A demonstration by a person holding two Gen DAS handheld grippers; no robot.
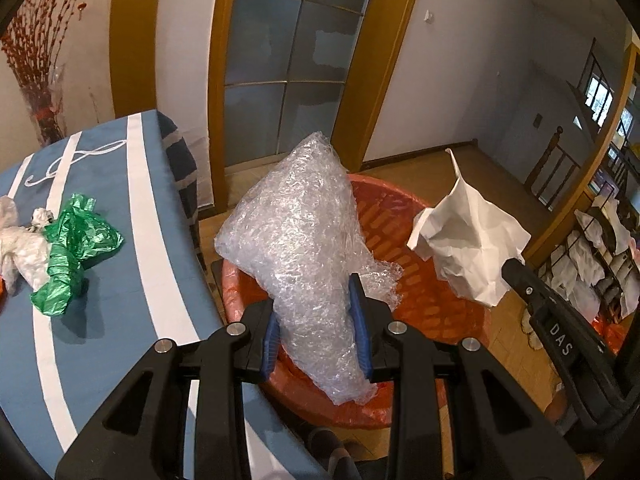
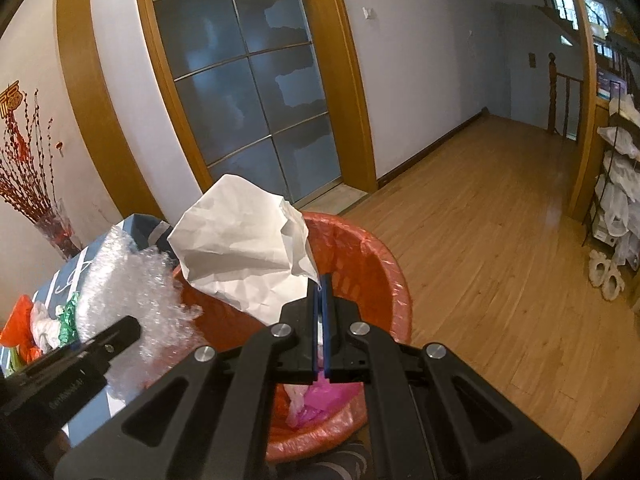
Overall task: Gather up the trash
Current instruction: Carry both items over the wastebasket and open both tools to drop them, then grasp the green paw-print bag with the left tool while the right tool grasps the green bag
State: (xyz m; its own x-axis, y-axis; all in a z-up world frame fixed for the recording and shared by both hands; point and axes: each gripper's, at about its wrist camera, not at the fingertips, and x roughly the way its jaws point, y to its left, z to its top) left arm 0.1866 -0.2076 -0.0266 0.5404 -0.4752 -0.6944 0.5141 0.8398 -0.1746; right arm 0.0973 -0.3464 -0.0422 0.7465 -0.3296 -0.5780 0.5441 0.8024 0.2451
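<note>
Over a red-lined bin (image 1: 404, 216) on a wooden floor, the left gripper (image 1: 316, 320) clamps a clear wad of bubble wrap (image 1: 296, 220). At three o'clock, the right gripper (image 2: 322, 300) is pressed tight on crumpled white paper (image 2: 240, 240), also above the bin. At nine o'clock, a green bag (image 1: 72, 252) lies on a blue striped table (image 1: 152, 240).

bin (image 1: 400, 216) mouth: open | left: table (image 1: 168, 272) edge | right: bare floor (image 2: 500, 240)

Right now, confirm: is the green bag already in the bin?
No. The green bag lies on the striped tablecloth, beside the red bin.
</note>
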